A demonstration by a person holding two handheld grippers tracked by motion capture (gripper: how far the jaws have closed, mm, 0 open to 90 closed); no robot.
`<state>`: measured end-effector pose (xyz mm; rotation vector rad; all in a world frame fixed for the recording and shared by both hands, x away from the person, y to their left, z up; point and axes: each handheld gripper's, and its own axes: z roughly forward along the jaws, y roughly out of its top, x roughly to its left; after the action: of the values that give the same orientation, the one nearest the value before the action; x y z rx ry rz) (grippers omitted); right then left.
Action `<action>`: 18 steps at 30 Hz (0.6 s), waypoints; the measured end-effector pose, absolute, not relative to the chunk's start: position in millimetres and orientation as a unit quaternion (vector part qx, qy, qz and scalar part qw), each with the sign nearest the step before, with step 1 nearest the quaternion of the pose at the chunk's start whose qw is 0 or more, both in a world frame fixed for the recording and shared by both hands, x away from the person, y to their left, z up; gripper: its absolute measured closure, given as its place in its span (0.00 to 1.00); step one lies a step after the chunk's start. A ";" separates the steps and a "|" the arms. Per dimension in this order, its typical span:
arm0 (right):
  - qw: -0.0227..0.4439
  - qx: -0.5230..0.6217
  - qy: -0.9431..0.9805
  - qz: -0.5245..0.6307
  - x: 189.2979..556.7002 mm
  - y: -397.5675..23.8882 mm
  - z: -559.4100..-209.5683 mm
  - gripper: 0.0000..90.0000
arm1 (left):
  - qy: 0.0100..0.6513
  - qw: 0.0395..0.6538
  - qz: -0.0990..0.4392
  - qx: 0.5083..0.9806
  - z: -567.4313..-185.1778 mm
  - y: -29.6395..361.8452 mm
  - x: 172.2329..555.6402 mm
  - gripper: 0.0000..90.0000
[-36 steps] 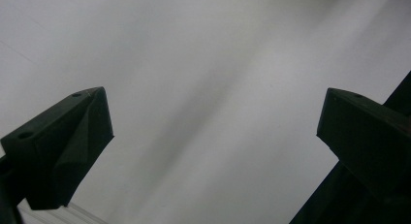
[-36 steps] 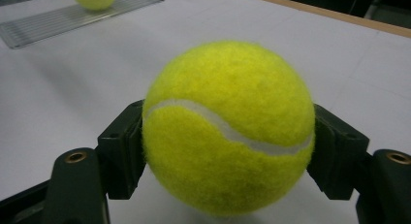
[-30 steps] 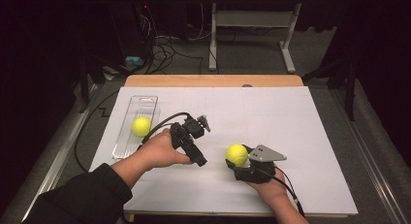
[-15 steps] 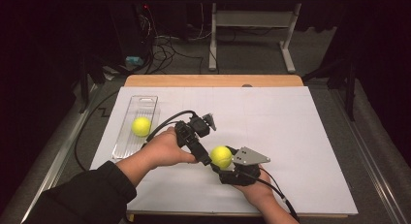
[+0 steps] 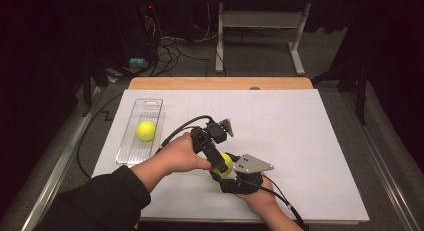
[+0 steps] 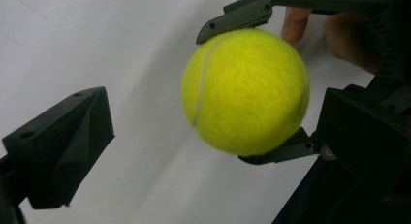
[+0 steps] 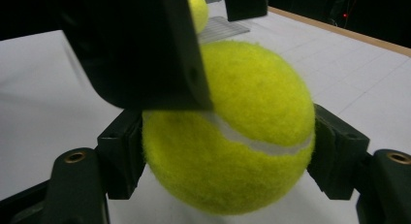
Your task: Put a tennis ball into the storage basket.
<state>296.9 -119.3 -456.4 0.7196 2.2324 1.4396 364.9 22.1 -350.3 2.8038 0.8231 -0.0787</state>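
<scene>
While one tennis ball [image 5: 146, 130] sits in the tray [image 5: 131, 150], the right hand-held gripper [image 5: 226, 167] pinches the second ball [image 7: 232, 132].

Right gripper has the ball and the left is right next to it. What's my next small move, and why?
Probably close the left gripper on the tennis ball. The right gripper is shut on it, and the left's open jaws seem to flank the ball without gripping, so a handover looks set. Release the right only afterwards; the tray lies on the left side.
</scene>
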 end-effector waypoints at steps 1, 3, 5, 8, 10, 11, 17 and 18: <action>0.190 0.253 0.794 0.518 297.0 -118.6 -456.4 0.30 | 0.279 0.107 -0.028 0.954 -351.4 21.2 366.0 0.01; 0.190 0.251 0.794 0.520 296.6 -118.1 -456.0 0.30 | 0.283 0.107 -0.034 0.953 -354.2 19.5 367.6 0.02; 0.193 0.251 0.795 0.518 295.8 -118.1 -455.2 0.30 | 0.282 0.107 -0.040 0.953 -357.4 18.0 368.4 0.03; 0.191 0.248 0.793 0.523 295.1 -118.0 -454.8 0.30 | 0.282 0.104 -0.049 0.953 -362.2 15.8 368.6 0.05; 0.189 0.251 0.792 0.523 294.6 -117.8 -454.8 0.30 | 0.281 0.103 -0.058 0.952 -364.4 15.4 369.4 0.06; 0.192 0.250 0.793 0.521 294.8 -118.1 -454.6 0.30 | 0.281 0.104 -0.061 0.952 -365.2 15.3 369.6 0.07; 0.193 0.252 0.792 0.521 294.6 -117.8 -454.7 0.30 | 0.276 0.111 -0.084 0.951 -368.9 15.7 369.6 0.19; 0.194 0.251 0.792 0.521 294.7 -117.8 -454.7 0.30 | 0.274 0.113 -0.088 0.951 -369.2 16.0 369.7 0.24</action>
<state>294.7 -117.8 -454.7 0.7046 2.2218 1.4600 369.7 16.0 -369.2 2.7900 0.8038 -0.2582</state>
